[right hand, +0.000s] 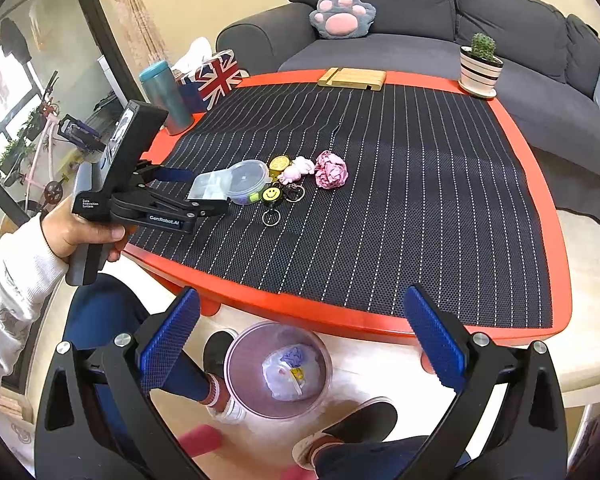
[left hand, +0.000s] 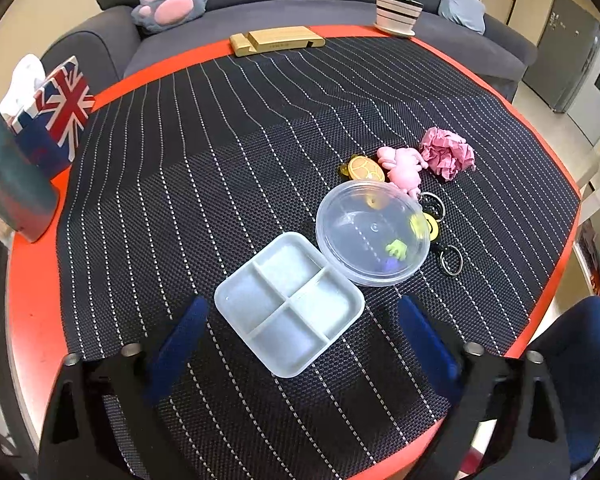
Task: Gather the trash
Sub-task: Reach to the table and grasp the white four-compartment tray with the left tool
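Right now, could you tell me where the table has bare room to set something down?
The mat is bare from the crumpled pink paper across to the cactus pot side, and between the wooden stand and the clutter. It is crowded around the divided tray, round clear container and keychains.

**Red table under a striped mat, bin on the floor**

A red table (right hand: pixel 516 128) is carrying a black pinstriped mat (right hand: pixel 400 200). Lying on the mat near its left side are a grey divided tray (left hand: pixel 288 304), a clear round container (left hand: pixel 374 234), a pink crumpled paper ball (left hand: pixel 448 152), a pink toy (left hand: pixel 404 168) and keychains (right hand: pixel 278 196). Along the far edge are sitting a wooden stand (left hand: pixel 278 41), a potted cactus (left hand: pixel 399 7), a flag-patterned tissue box (left hand: pixel 58 112) and a teal tumbler (right hand: pixel 166 94). On the floor (right hand: pixel 384 364) a clear bin (right hand: pixel 278 370) is standing.
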Available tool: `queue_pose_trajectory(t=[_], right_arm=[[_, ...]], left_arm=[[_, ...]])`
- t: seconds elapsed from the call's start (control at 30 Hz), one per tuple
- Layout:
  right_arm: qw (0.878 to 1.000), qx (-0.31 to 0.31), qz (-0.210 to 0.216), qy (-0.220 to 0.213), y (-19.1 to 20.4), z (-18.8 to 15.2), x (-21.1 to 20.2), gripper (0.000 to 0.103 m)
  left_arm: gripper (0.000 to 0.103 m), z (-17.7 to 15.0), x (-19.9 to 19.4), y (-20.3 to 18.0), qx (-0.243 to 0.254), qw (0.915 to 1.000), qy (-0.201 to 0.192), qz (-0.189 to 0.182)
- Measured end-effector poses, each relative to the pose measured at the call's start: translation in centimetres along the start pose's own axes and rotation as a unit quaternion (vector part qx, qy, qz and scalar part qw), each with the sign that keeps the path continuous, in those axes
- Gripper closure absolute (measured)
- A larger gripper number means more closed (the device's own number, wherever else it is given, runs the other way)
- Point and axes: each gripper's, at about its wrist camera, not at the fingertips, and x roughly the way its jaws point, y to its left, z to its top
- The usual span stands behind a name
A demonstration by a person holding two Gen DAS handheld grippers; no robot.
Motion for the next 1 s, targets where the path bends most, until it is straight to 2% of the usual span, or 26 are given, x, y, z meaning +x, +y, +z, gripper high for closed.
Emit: queue_pose_trajectory(t=[0.13,0.6,1.0], right_arm=[[1.000,0.000,0.000,0.000,0.0,0.0,0.1,0.004],[1.000,-0.012,0.000,0.003,0.3,0.9,1.0,0.004],[0.998,-0.057,0.009,0.002,2.2,5.0,2.8,0.004]], left_arm=[[0.033,-0.1,0.1,0.1,0.000,1.0000,0.001,0.003],[0.033,-0.5,-1.6,0.7,-0.006,0.9999,-0.013,0.001],[0.033,-1.6,-5.5,1.4,-0.019,0.9991,-0.036,0.004]])
